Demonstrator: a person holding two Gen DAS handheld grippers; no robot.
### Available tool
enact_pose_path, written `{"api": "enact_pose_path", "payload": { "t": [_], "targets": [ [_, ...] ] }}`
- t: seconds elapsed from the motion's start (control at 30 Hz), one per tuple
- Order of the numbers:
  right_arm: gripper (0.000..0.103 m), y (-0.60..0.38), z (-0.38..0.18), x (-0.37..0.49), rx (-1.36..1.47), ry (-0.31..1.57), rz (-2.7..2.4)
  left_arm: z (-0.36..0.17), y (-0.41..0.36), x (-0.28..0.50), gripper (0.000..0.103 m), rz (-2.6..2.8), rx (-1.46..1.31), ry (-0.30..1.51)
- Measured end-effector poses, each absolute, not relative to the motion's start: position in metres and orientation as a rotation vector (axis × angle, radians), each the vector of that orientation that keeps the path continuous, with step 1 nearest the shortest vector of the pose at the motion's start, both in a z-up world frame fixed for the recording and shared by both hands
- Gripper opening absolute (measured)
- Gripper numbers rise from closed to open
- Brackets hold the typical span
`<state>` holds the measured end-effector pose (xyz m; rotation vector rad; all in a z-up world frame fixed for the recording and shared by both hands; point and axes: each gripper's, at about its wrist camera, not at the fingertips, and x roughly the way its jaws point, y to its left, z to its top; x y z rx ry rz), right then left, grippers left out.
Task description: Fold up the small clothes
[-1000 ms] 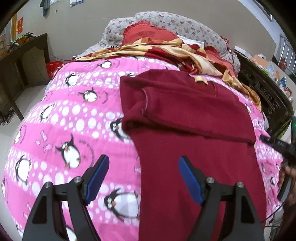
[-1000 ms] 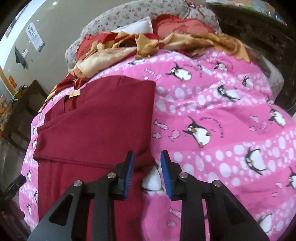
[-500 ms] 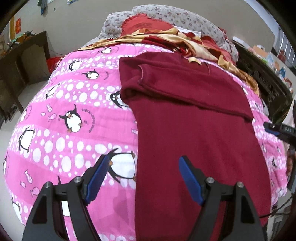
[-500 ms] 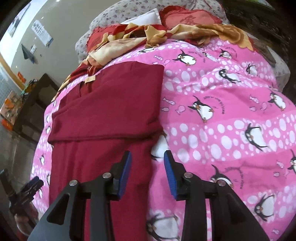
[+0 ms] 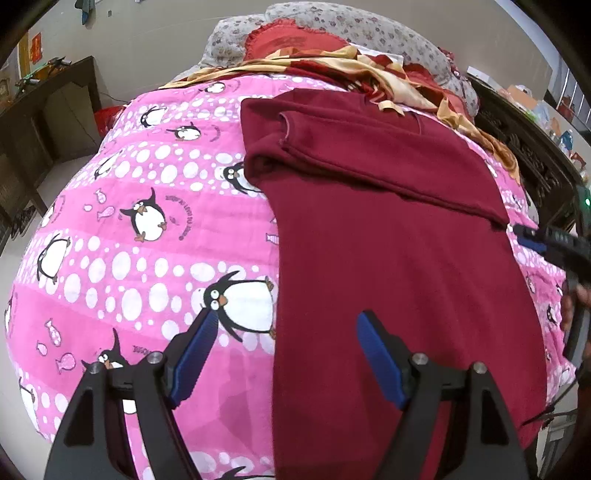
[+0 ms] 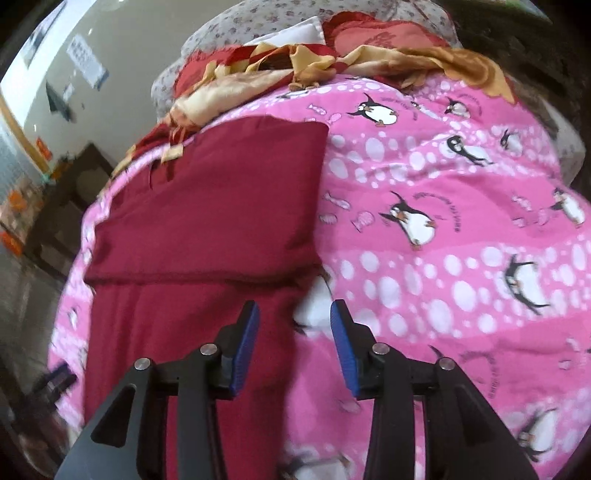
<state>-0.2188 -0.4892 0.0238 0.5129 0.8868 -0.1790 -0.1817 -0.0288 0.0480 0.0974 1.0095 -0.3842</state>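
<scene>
A dark red garment [image 5: 388,229] lies flat on the pink penguin blanket [image 5: 147,221], with its sleeves folded across the far part. It also shows in the right wrist view [image 6: 207,229]. My left gripper [image 5: 284,350] is open and empty, above the garment's near left edge. My right gripper [image 6: 293,343] is open and empty, above the garment's near right edge. The right gripper shows at the right edge of the left wrist view [image 5: 546,240].
A red and gold cloth [image 5: 332,70] and floral pillows [image 5: 351,26] lie at the head of the bed. A dark wooden desk [image 5: 48,107] stands to the left. A dark carved bed frame [image 5: 528,155] runs along the right.
Both grippers have pulled back toward the near end of the garment. The right gripper's jaws have opened wider. The garment has not moved.
</scene>
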Motion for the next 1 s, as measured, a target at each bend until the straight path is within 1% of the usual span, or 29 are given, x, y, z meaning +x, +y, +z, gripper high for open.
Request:
{"api": "enact_pose_path", "payload": {
  "t": [0.17, 0.3, 0.33, 0.4, 0.5, 0.6, 0.7, 0.73, 0.83, 1.0],
  "targets": [
    [0.069, -0.497, 0.02, -0.198, 0.563, 0.882, -0.192, 0.046, -0.023, -0.181, 0.081, -0.374, 0.086, 1.018],
    [0.071, -0.493, 0.009, -0.175, 0.536, 0.915, -0.194, 0.042, -0.022, -0.18, 0.081, -0.376, 0.08, 1.039],
    [0.066, -0.492, 0.01, -0.173, 0.514, 0.911, -0.2, 0.041, -0.021, -0.18, 0.081, -0.376, 0.08, 1.042],
    [0.051, -0.489, 0.017, -0.173, 0.46, 0.908, -0.184, 0.042, -0.019, -0.181, 0.081, -0.374, 0.075, 1.047],
    [0.048, -0.49, 0.026, -0.178, 0.38, 0.884, -0.215, 0.046, -0.014, -0.185, 0.081, -0.378, 0.06, 1.041],
    [0.048, -0.503, 0.01, -0.178, 0.476, 0.908, -0.221, 0.047, -0.014, -0.189, 0.081, -0.389, 0.06, 1.044],
    [0.05, -0.503, 0.011, -0.181, 0.496, 0.9, -0.226, 0.047, -0.017, -0.193, 0.081, -0.397, 0.087, 1.05],
    [0.054, -0.503, 0.015, -0.185, 0.513, 0.901, -0.229, 0.048, -0.017, -0.195, 0.081, -0.404, 0.091, 1.056],
    [0.056, -0.497, 0.035, -0.206, 0.56, 0.913, -0.201, 0.048, -0.014, -0.2, 0.081, -0.416, 0.082, 1.069],
    [0.064, -0.463, 0.058, -0.253, 0.563, 0.975, 0.087, 0.047, -0.009, -0.21, 0.081, -0.434, 0.075, 1.103]
  ]
}}
